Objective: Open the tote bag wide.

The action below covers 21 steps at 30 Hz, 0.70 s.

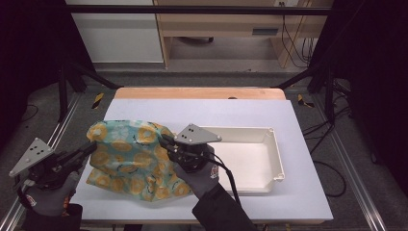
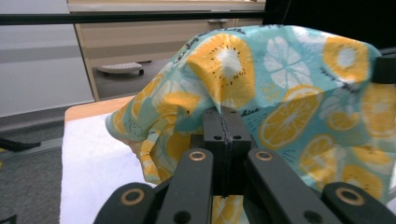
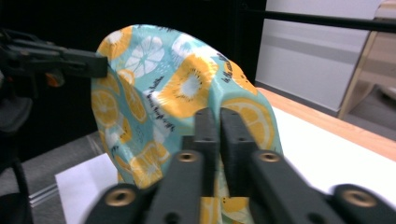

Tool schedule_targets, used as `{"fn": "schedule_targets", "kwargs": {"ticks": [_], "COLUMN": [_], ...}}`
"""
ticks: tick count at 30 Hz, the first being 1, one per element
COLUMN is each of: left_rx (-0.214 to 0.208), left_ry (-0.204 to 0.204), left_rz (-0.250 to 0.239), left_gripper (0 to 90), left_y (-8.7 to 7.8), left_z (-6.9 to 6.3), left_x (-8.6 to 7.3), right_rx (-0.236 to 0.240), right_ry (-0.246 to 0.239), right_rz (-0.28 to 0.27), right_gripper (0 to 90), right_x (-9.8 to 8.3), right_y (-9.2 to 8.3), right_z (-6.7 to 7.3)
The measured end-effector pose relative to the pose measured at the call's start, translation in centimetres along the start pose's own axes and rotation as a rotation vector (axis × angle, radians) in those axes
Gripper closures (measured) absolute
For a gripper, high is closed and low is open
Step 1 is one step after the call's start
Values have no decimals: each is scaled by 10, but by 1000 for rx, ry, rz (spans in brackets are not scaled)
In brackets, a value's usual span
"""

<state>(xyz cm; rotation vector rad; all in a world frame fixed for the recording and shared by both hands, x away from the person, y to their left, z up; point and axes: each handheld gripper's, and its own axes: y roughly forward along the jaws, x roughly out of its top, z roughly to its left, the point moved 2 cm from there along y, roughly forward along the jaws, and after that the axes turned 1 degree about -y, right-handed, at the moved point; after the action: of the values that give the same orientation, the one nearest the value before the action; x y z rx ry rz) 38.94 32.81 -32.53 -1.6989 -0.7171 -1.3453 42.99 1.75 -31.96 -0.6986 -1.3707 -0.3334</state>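
While both grippers pinch it, the cloth (image 1: 130, 161) hangs above the table (image 1: 298, 192). Left gripper (image 1: 91, 147) and right gripper (image 1: 166, 142) are clamped tight on its top edge.

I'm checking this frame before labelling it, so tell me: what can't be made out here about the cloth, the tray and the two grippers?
- Cloth: its lower hem and what lies under it are hidden by its own folds in the high view.
- Tray: the near left corner is hidden behind the right gripper.
- Left gripper: the pinched cloth edge is hidden between the shut jaws.
- Right gripper view: foreground is blurred.
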Motion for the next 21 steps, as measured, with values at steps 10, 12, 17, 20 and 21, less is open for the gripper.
{"fn": "schedule_targets", "kwargs": {"ticks": [10,12,17,20,21], "left_rx": [-27,-26,-20,-16,-17], "left_ry": [22,30,43,35,30], "left_rz": [-20,-16,19,48,52], "left_gripper": [900,900,900,900,900], "left_y": [-18,-20,-18,-13,-12], "left_z": [-11,-13,-15,-12,-11], "left_x": [-4,-6,-19,-27,-29], "right_rx": [49,55,72,75,77], "right_ry": [-44,-44,-13,11,17], "right_rz": [-54,-45,-3,34,45], "right_gripper": [900,900,900,900,900], "right_x": [4,0,-22,-35,-39], "right_y": [-24,-27,-23,-17,-14], "right_z": [15,17,18,16,15]}}
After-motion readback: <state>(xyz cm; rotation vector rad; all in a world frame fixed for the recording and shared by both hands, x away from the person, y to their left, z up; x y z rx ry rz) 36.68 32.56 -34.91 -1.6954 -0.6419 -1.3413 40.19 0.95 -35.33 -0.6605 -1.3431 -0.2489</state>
